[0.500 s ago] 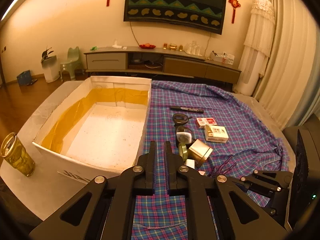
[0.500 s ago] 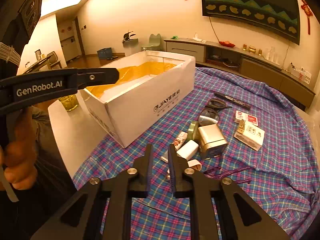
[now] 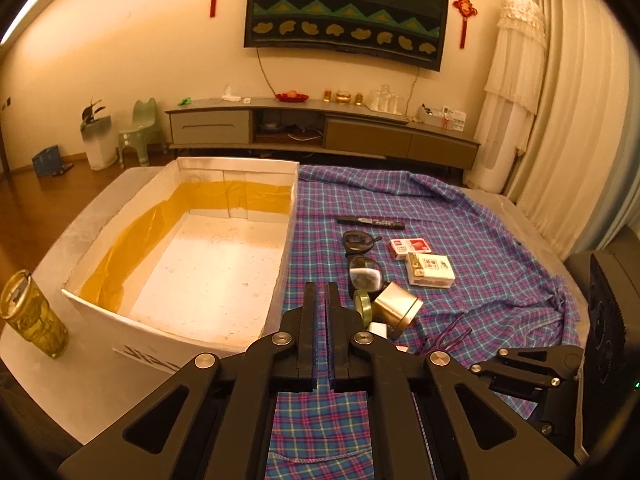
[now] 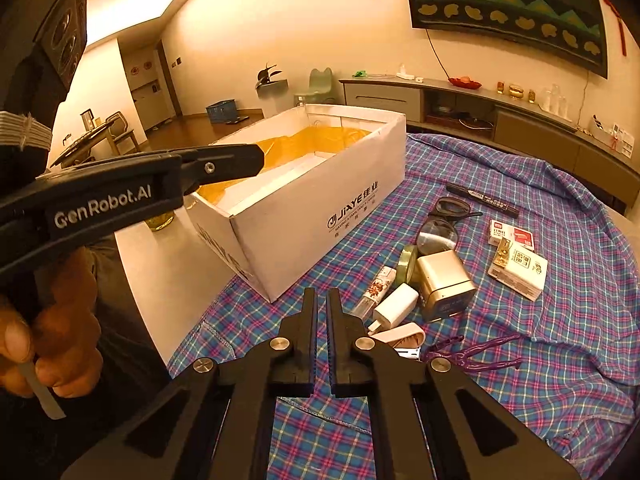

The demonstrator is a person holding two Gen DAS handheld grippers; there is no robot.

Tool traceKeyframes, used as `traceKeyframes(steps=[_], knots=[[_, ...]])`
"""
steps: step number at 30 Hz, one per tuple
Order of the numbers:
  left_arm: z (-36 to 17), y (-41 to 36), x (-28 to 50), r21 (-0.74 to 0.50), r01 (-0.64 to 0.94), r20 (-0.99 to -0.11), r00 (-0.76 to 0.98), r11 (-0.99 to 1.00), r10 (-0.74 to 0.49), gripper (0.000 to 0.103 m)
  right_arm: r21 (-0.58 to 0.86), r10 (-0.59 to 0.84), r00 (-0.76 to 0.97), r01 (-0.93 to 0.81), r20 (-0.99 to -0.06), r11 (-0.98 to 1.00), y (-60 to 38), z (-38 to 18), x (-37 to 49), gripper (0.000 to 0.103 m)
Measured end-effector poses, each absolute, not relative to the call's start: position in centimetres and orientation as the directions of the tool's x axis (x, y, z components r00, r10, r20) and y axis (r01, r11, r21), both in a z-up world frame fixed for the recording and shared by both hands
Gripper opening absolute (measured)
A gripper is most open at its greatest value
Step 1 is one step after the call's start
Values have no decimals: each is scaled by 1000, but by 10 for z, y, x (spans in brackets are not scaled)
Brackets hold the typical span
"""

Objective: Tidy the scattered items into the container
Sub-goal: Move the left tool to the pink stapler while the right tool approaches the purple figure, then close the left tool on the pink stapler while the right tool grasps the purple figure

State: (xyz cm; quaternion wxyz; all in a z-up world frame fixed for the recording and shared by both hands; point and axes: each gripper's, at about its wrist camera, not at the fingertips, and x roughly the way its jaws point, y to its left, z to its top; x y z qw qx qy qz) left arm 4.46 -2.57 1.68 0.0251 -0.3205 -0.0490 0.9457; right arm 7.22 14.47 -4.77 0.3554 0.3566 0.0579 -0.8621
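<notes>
- Both my grippers, left gripper (image 3: 320,292) and right gripper (image 4: 321,298), have jaws pressed together, holding nothing.
- I should spread the right jaws before descending on the white charger (image 4: 396,305).
- The box (image 4: 320,216) sits empty along the table's left edge.

The left gripper (image 4: 224,164) is showing matte black links, a silver screw and white "GenRobot.AI" lettering; the right gripper (image 4: 322,300) is wearing ribbed black pads.
</notes>
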Motion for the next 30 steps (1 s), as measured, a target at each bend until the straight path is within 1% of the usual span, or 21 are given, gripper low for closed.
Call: traceKeyframes(steps=[1, 2, 3, 4, 5, 6, 7, 9, 18, 25, 30], knots=[[16, -26, 44, -126, -29, -608, -788, -992, 100, 6, 157, -570, -494, 650, -656, -744, 145, -48, 71, 6], [15, -27, 44, -134, -36, -611, -784, -990, 111, 17, 161, -567, -493, 644, -660, -748, 146, -49, 70, 8], [13, -25, 43, -139, -50, -617, -777, -989, 125, 27, 164, -563, -490, 639, -665, -751, 146, -50, 69, 18], [14, -24, 43, -138, -58, -621, -773, -989, 132, 43, 168, -557, -487, 633, -673, -756, 147, -52, 67, 26], [12, -22, 43, -133, -64, -623, -771, -989, 134, 46, 174, -550, -492, 619, -675, -766, 149, -53, 65, 44], [10, -18, 43, -124, -70, -625, -769, -990, 133, 46, 174, -544, -500, 609, -674, -774, 151, -54, 64, 56], [7, -14, 42, -113, -83, -630, -764, -990, 136, 47, 171, -539, -505, 603, -674, -779, 153, -55, 64, 58], [3, -9, 41, -101, -86, -637, -759, -991, 131, 47, 163, -526, -512, 594, -679, -788, 156, -57, 62, 60], [-5, -3, 38, -116, -97, -643, -751, -988, 149, 49, 161, -496, -513, 563, -701, -811, 164, -63, 53, 60], [-18, 6, 35, -111, -143, -664, -725, -984, 180, 50, 163, -488, -510, 554, -709, -816, 166, -66, 52, 61], [-20, 11, 33, -114, -174, -663, -720, -978, 205, 50, 167, -477, -507, 540, -718, -825, 173, -70, 49, 61]])
